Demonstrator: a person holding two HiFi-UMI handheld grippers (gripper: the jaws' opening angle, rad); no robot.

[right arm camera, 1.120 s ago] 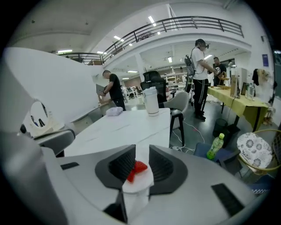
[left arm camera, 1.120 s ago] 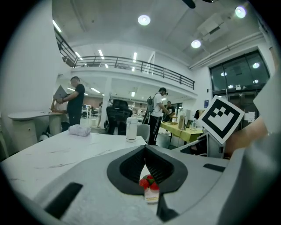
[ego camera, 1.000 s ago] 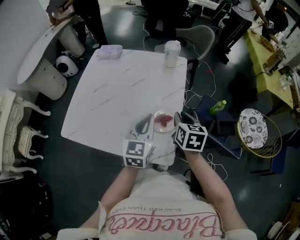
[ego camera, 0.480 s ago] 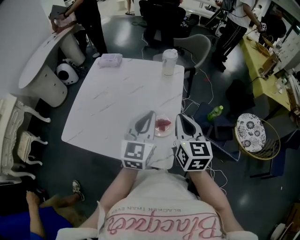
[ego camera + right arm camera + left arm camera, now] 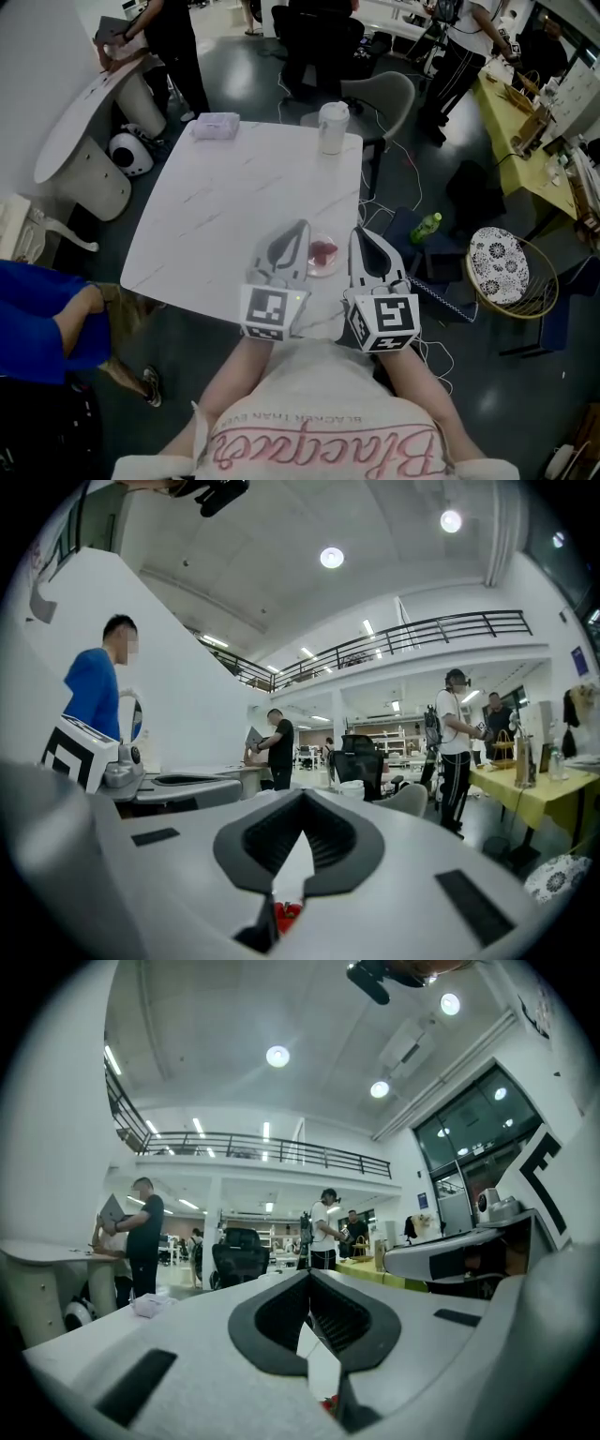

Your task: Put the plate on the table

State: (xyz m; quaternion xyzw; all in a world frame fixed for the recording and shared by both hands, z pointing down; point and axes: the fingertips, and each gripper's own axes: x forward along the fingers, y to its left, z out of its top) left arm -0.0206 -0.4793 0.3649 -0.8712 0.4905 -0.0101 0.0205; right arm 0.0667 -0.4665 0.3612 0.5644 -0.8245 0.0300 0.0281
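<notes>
Dark floor [image 5: 234,89], grey chair [image 5: 382,94], yellow table [image 5: 499,105]

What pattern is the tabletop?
The tabletop is white marble with grey veins; head view shows it best.

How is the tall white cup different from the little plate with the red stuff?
The tall white lidded cup stands upright at the far edge of the white marble table; the small shallow plate lies low near the near edge. The cup is plain white; the plate holds something red. Both rest on the table.

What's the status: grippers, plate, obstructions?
Left gripper shut, empty; right gripper shut, empty. Small clear plate with red contents sits on white marble-look table, between them. Nothing blocking.
</notes>
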